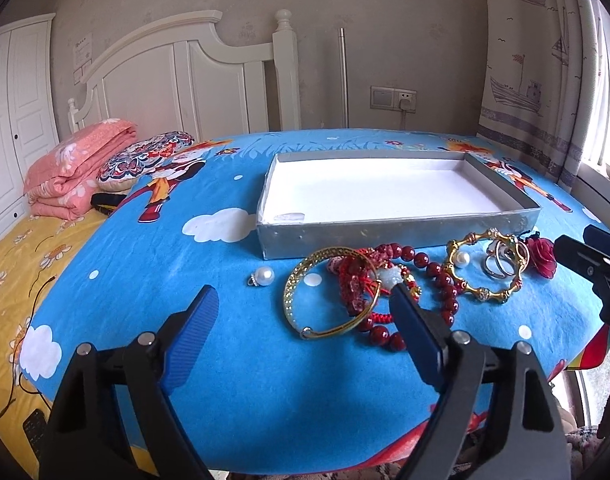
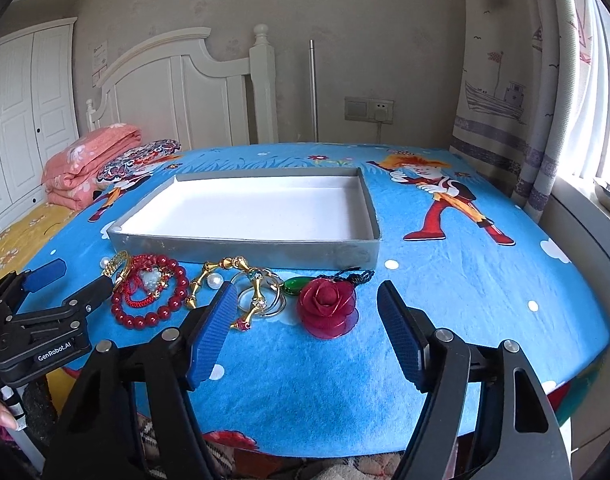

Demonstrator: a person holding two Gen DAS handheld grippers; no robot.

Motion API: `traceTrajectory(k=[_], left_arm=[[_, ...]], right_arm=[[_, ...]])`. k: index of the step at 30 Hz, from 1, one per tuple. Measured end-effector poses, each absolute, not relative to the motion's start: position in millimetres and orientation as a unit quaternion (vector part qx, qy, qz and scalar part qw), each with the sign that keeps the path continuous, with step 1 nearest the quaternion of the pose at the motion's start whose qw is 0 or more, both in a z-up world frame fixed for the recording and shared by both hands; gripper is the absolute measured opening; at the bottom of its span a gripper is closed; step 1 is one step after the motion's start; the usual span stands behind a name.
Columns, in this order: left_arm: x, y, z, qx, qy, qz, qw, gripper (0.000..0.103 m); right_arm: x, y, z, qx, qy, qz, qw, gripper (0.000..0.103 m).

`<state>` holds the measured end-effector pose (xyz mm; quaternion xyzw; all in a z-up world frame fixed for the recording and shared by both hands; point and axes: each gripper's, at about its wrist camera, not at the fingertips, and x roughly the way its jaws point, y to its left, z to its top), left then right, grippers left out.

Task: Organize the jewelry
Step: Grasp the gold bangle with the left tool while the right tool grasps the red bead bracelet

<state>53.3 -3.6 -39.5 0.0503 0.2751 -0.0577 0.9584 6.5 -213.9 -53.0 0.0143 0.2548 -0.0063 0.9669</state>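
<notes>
Blue-padded fingers of two handheld grippers frame the near edge of a small table (image 2: 485, 280) draped in a bright blue cartoon cloth, with a tangle of jewelry lying just beyond them. At left, the left gripper (image 1: 305, 320) stands spread wide and holds nothing; its right-hand finger (image 1: 415, 336) overlaps a gold bangle (image 1: 329, 296) and a red bead bracelet (image 1: 433, 280) knotted with red cord, though whether it touches them cannot be told. A loose pearl charm (image 1: 263, 276) sits apart on the cloth, just ahead of the gap between the fingers. At right, the right gripper (image 2: 305, 320) is likewise parted and empty, with a red rose ornament (image 2: 329, 310) lying squarely between and just ahead of its fingers, which makes this the nearer hand for that piece. The left finger of this gripper crosses in front of a gold bamboo-link bangle (image 2: 221, 272), whose ring lies flat beside a cluster of silver rings (image 2: 265, 300) and a green pendant (image 2: 295, 285) on a dark cord. Behind the whole row, its long side running across the table parallel to the jewelry, waits a shallow silver tray (image 2: 245, 246) with a white lining, holding none of the pieces. Every item lies on the cloth in front of the tray's near wall, so each must be lifted up and forward over that wall. A white bed headboard (image 1: 177, 64) and ship-print curtains (image 1: 517, 60) fill the background.
</notes>
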Motion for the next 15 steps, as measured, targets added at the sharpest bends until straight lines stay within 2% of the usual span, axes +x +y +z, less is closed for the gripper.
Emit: traceTrajectory(k=[11,12,13,15], left_arm=[[94,8,-55,-0.002,0.334,-0.088,0.939,0.083],[94,7,-56,-0.003,0.331,-0.092,0.939,0.074],[92,6,-56,-0.003,0.328,-0.095,0.94,0.059],[90,6,-56,-0.002,0.326,-0.096,0.94,0.055]], right_arm=[[7,-209,-55,0.005,0.256,0.001,0.967,0.069],[6,-208,-55,0.004,0.256,0.001,0.967,0.069],[6,-207,-55,0.002,0.256,0.001,0.967,0.069],[6,-204,-54,-0.002,0.254,0.002,0.967,0.069]])
